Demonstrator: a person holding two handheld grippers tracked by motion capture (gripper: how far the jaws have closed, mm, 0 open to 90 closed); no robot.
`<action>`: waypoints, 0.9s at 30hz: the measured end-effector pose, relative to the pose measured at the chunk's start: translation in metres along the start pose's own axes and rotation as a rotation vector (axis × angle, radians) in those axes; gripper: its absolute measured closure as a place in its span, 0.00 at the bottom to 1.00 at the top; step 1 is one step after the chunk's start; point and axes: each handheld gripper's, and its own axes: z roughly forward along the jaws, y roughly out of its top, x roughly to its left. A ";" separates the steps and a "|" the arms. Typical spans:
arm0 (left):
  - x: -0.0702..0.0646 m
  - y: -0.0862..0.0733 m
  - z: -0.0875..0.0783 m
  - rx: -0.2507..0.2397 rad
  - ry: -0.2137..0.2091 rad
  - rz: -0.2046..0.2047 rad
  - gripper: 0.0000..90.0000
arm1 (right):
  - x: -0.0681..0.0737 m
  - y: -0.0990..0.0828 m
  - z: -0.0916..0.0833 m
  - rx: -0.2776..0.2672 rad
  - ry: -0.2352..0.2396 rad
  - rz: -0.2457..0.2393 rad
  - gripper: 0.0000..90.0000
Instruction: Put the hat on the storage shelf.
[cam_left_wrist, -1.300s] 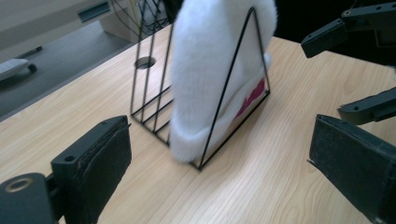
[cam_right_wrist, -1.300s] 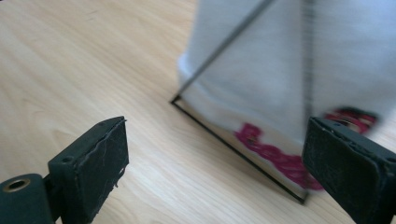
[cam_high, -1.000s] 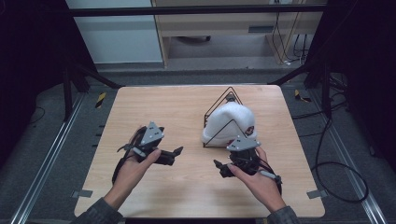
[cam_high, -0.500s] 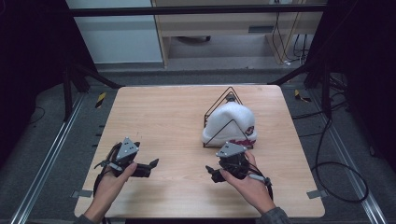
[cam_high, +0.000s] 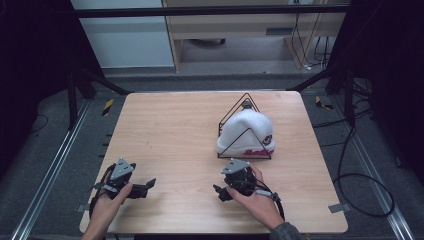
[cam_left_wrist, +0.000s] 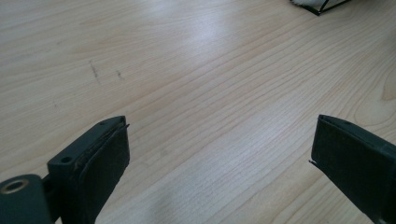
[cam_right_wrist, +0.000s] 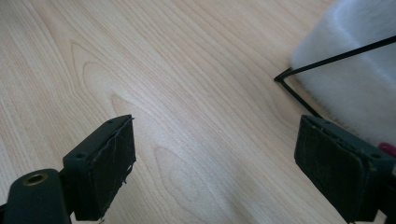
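A white knitted hat (cam_high: 246, 133) with red lettering hangs on a black wire triangular stand (cam_high: 244, 102) right of the table's middle. My right gripper (cam_high: 223, 192) rests on the table just in front of the stand, open and holding nothing; the right gripper view has the hat (cam_right_wrist: 355, 79) and a wire corner (cam_right_wrist: 283, 77) close at its upper right. My left gripper (cam_high: 146, 187) sits near the front left edge, open and empty, jaws pointing right. In the left gripper view (cam_left_wrist: 219, 154) the jaws stand wide over bare wood.
The wooden table (cam_high: 175, 130) has metal rails along both sides. Cables (cam_high: 350, 175) trail over the floor at the right. A cabinet (cam_high: 250, 30) stands beyond the far edge.
Both hands have drawn back toward the front edge. The left gripper moved furthest, down and to the left. The right gripper slid a little away from the hat.
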 end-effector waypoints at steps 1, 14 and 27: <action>0.002 -0.004 -0.001 -0.003 0.000 -0.010 0.04 | 0.001 0.000 0.002 0.004 0.002 0.003 0.14; 0.013 -0.023 -0.002 0.015 0.001 -0.039 0.05 | 0.010 0.007 0.024 0.021 0.047 0.009 0.14; 0.005 -0.033 0.010 0.041 0.005 -0.035 0.05 | 0.019 0.013 0.045 0.018 0.062 0.018 0.14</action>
